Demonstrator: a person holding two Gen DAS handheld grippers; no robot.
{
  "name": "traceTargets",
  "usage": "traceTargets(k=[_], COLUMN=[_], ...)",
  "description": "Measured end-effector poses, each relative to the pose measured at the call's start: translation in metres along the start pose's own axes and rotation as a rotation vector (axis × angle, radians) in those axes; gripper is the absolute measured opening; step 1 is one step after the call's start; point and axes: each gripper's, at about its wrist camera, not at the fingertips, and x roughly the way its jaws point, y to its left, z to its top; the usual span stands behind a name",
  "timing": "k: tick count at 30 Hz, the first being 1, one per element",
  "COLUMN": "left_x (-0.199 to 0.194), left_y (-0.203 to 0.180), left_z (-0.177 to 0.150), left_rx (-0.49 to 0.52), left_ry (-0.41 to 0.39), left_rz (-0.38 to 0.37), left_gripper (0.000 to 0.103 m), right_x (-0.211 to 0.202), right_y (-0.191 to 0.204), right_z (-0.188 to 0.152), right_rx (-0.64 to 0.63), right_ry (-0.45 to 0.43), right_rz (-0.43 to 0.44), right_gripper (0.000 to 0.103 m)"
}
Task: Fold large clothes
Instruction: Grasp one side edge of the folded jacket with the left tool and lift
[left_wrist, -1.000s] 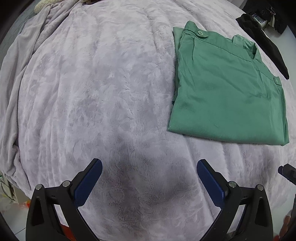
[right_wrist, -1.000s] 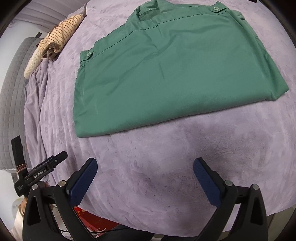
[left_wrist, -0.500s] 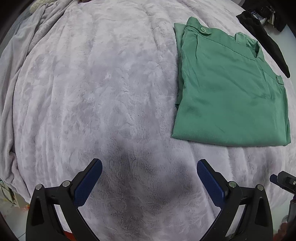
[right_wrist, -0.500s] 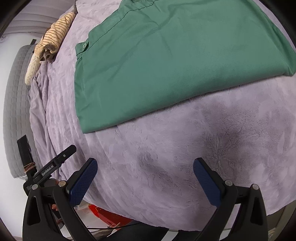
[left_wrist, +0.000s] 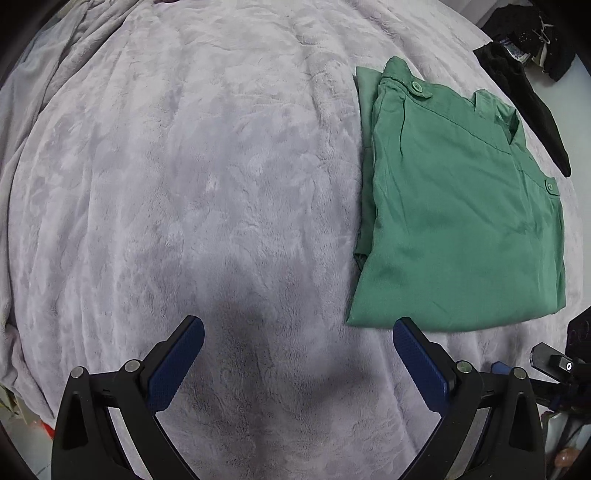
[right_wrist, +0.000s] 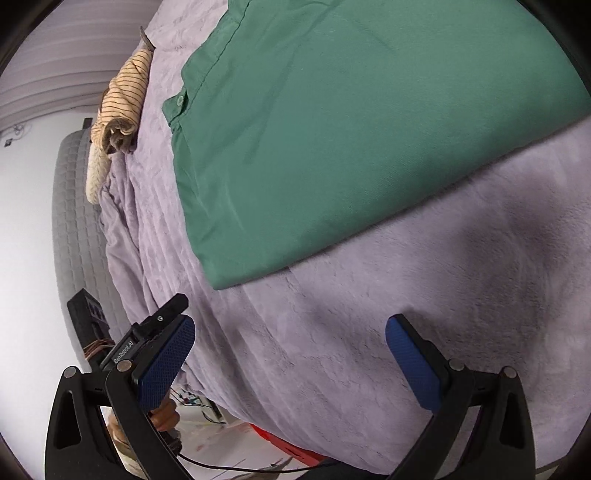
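Green shirt (left_wrist: 458, 206) lies folded into a flat rectangle on the bed (left_wrist: 207, 177), on the lilac plush blanket (right_wrist: 424, 332), toward the bed's right side as the left wrist view has it; collar end away from the near edge, two buttoned tabs showing on top. Left gripper (left_wrist: 298, 334) hangs over bare blanket near the bed's near edge, jaws spread wide, nothing between them; the shirt's near left corner sits just beyond its right finger, not touching. Right gripper (right_wrist: 290, 334) likewise released, jaws wide apart and empty, above the blanket short of the shirt's near hem. In the right wrist view the left gripper's body shows behind the left finger, at the bed's side edge, fingers of a hand (right_wrist: 166, 415) beneath it. Striped tan garment (right_wrist: 122, 99) bunched at the far left edge of the bed. Black cloth (left_wrist: 532, 110) lies past the shirt at the bed's far right edge.
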Motion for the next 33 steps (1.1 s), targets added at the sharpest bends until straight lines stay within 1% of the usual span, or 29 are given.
traceTargets(k=[2, 3, 4, 7, 10, 12, 13, 14, 15, 16, 17, 19, 22, 26, 27, 28, 29, 30, 32, 33], left_x=[0.005, 0.007, 0.011, 0.020, 0.030, 0.038, 0.042, 0.047, 0.051, 0.055, 0.060, 0.064, 0.073, 0.088, 0.089, 0.090, 0.091, 0.091, 0.086, 0.082], left_y=[0.004, 0.006, 0.008, 0.012, 0.011, 0.010, 0.006, 0.003, 0.001, 0.000, -0.002, -0.010, -0.028, -0.060, -0.069, -0.083, -0.093, -0.100, -0.108, -0.108], left_z=[0.013, 0.018, 0.023, 0.036, 0.048, 0.056, 0.056, 0.059, 0.063, 0.066, 0.073, 0.073, 0.085, 0.103, 0.106, 0.110, 0.112, 0.113, 0.112, 0.112], left_rx=[-0.018, -0.026, -0.038, -0.066, -0.081, -0.085, -0.086, -0.090, -0.096, -0.106, -0.122, -0.142, -0.132, -0.114, -0.097, -0.062, -0.018, 0.012, 0.040, 0.048], left_ry=[0.004, 0.007, 0.010, 0.023, 0.044, 0.068, 0.078, 0.089, 0.101, 0.116, 0.133, 0.151, 0.170, 0.207, 0.202, 0.184, 0.181, 0.183, 0.160, 0.144], left_rz=[-0.034, -0.048, -0.066, -0.129, -0.231, -0.310, -0.345, -0.378, -0.415, -0.461, -0.512, -0.594, -0.690, -0.750, -0.742, -0.696, -0.626, -0.568, -0.529, -0.527], left_gripper=[0.103, 0.103, 0.103, 0.103, 0.103, 0.103, 0.103, 0.103, 0.103, 0.103, 0.103, 0.103, 0.103, 0.103, 0.093, 0.077, 0.041, 0.024, 0.019, 0.018], right_x=[0.007, 0.012, 0.018, 0.040, 0.061, 0.066, 0.066, 0.066, 0.065, 0.064, 0.061, 0.049, 0.030, 0.021, 0.022, 0.024, 0.025, 0.027, 0.028, 0.025], right_y=[0.002, 0.002, 0.001, -0.003, -0.007, -0.005, -0.004, -0.003, -0.002, -0.002, -0.001, 0.004, 0.015, 0.027, 0.029, 0.030, 0.029, 0.027, 0.023, 0.022], right_z=[0.006, 0.010, 0.015, 0.025, 0.034, 0.038, 0.040, 0.042, 0.044, 0.045, 0.046, 0.047, 0.046, 0.045, 0.045, 0.045, 0.044, 0.043, 0.042, 0.039], right_rx=[0.023, 0.040, 0.058, 0.114, 0.188, 0.225, 0.233, 0.238, 0.243, 0.247, 0.244, 0.217, 0.161, 0.109, 0.093, 0.078, 0.067, 0.052, 0.031, 0.011], right_ry=[-0.019, -0.028, -0.032, -0.037, -0.056, -0.075, -0.080, -0.082, -0.081, -0.081, -0.085, -0.102, -0.131, -0.132, -0.121, -0.105, -0.086, -0.049, 0.017, 0.051], right_rz=[0.064, 0.110, 0.154, 0.250, 0.326, 0.393, 0.421, 0.440, 0.440, 0.439, 0.452, 0.513, 0.535, 0.523, 0.501, 0.469, 0.432, 0.372, 0.298, 0.272], right_gripper=[0.103, 0.103, 0.103, 0.103, 0.103, 0.100, 0.089, 0.074, 0.034, 0.012, 0.012, 0.009, 0.009, 0.009, 0.009, 0.009, 0.010, 0.013, 0.013, 0.013])
